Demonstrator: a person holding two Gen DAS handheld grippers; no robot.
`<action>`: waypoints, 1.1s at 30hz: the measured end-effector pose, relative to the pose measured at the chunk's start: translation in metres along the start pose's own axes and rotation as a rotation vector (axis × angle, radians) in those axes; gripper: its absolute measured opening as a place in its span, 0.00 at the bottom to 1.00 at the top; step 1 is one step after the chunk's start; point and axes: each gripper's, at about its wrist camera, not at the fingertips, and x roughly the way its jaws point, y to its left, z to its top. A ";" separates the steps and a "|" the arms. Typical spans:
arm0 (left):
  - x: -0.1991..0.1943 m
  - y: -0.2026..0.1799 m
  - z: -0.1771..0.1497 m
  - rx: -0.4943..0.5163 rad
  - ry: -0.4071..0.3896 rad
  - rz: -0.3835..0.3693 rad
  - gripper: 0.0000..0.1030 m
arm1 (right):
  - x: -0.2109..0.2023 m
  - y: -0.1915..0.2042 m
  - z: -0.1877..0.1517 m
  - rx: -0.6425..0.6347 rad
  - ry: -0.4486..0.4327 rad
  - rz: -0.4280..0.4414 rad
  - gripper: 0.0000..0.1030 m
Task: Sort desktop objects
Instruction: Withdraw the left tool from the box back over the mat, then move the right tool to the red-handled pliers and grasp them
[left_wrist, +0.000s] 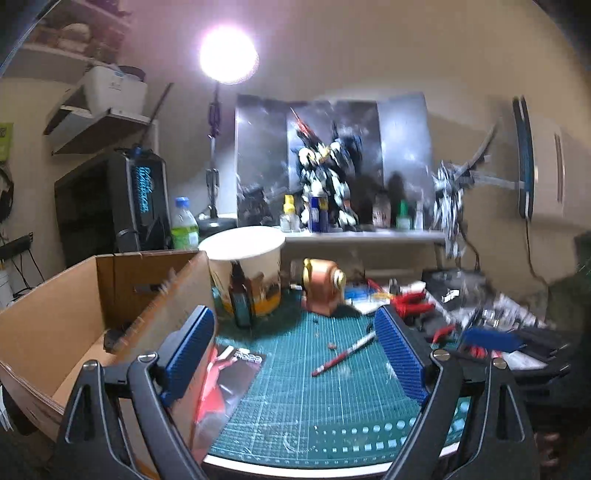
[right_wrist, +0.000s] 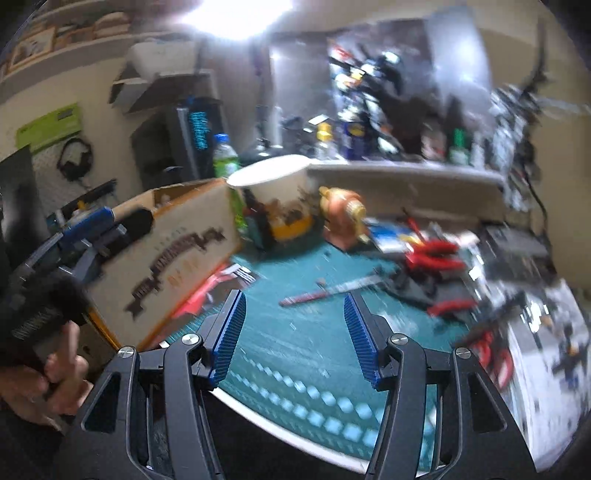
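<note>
Two handheld grippers hover over the near edge of a cluttered hobby desk covered by a green cutting mat (left_wrist: 295, 398). The left gripper (left_wrist: 295, 354) has its blue ribbed fingers (left_wrist: 190, 350) spread wide apart, with nothing between them. The right gripper (right_wrist: 293, 332) is likewise wide open and empty, seen in a blurred view. On the mat, in the gap ahead of both grippers, lies a red and white pen (left_wrist: 343, 354), angled with its far end to the right. A small brown scrap (left_wrist: 331, 346) sits just beside it. To the left stands an open cardboard box (left_wrist: 74, 317), its printed side showing in the right view; the left gripper's left finger is level with the box's near corner. A red and black booklet (left_wrist: 225, 380) lies flat on the mat at the foot of the box. Behind it stand a dark bottle (left_wrist: 242, 295) and a white paper tub (left_wrist: 245, 266), touching or nearly so. Right of these is an orange pencil sharpener (left_wrist: 325, 288). Farther right lie red-handled pliers (left_wrist: 412, 301) amid blurred tools and packets. A robot model (left_wrist: 328, 181) stands on a raised shelf at the back, among small bottles. A bare hand (right_wrist: 40, 380) grips the left gripper's handle at the left edge of the right view.
</note>
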 end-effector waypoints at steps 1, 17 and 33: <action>0.003 -0.004 -0.006 0.013 0.004 -0.012 0.87 | -0.003 -0.006 -0.006 0.017 0.004 -0.011 0.51; 0.036 -0.011 -0.048 -0.013 0.073 -0.156 1.00 | -0.021 -0.057 -0.066 0.140 0.023 -0.152 0.52; 0.129 -0.062 -0.025 -0.071 0.157 -0.303 1.00 | -0.019 -0.092 -0.055 0.142 -0.021 -0.201 0.52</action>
